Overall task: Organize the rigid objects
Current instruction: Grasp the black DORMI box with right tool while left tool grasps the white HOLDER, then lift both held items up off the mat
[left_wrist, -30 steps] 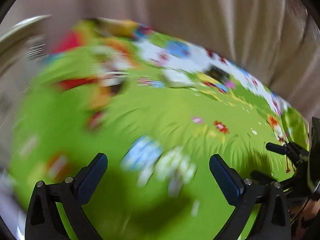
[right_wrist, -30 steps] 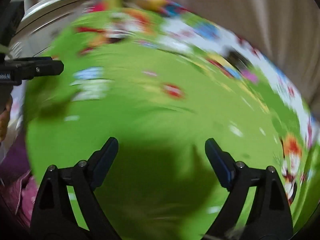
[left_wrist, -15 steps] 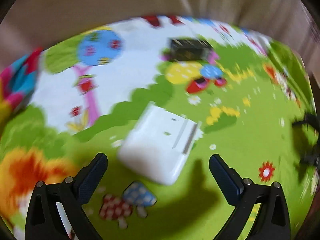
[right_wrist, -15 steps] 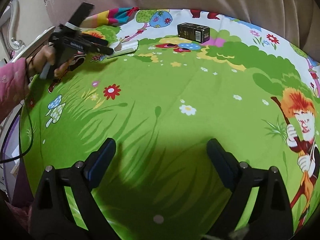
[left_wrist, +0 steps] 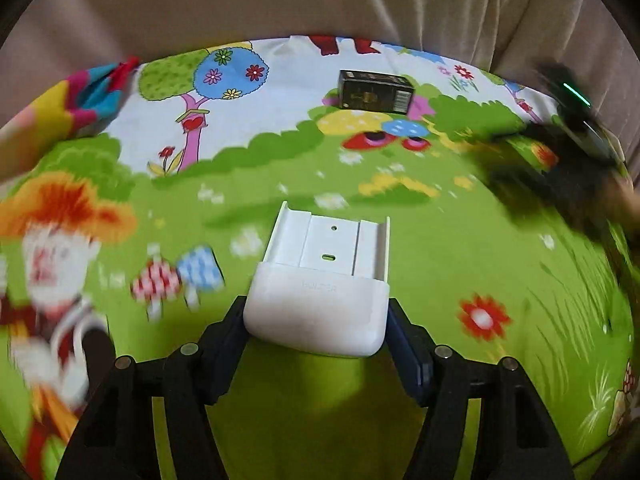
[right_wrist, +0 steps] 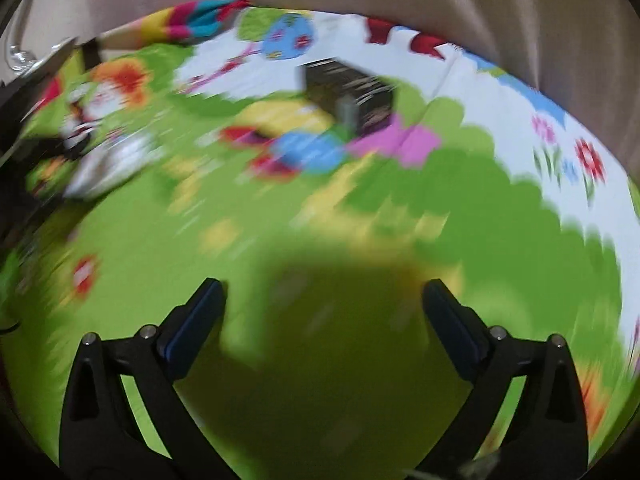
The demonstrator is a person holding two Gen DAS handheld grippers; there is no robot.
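Two grippers are at work here. Our left gripper [left_wrist: 316,328] is closing, and the white holder [left_wrist: 320,292] sits between its jaws with both pads at its rounded near end; we read them as touching its sides, though how firmly they bite we cannot tell. The holder lies flat on the cartoon-printed cloth [left_wrist: 440,264], open channel pointing away from us. Our right gripper [right_wrist: 324,320] stands wide, its jaws opening with only green cloth and shadow between them; its view is heavily smeared. Farther out, the black box [left_wrist: 374,92] rests near the cloth's far edge, well apart from the holder, with beige drapery [left_wrist: 320,0] behind.

The risk, as we judge it, lies in the grasp: the pads meet smooth, curved plastic near one end only, so the long free end could swing down or the shell could slip out when lifted. The soft cloth might also bunch under a dragged corner.
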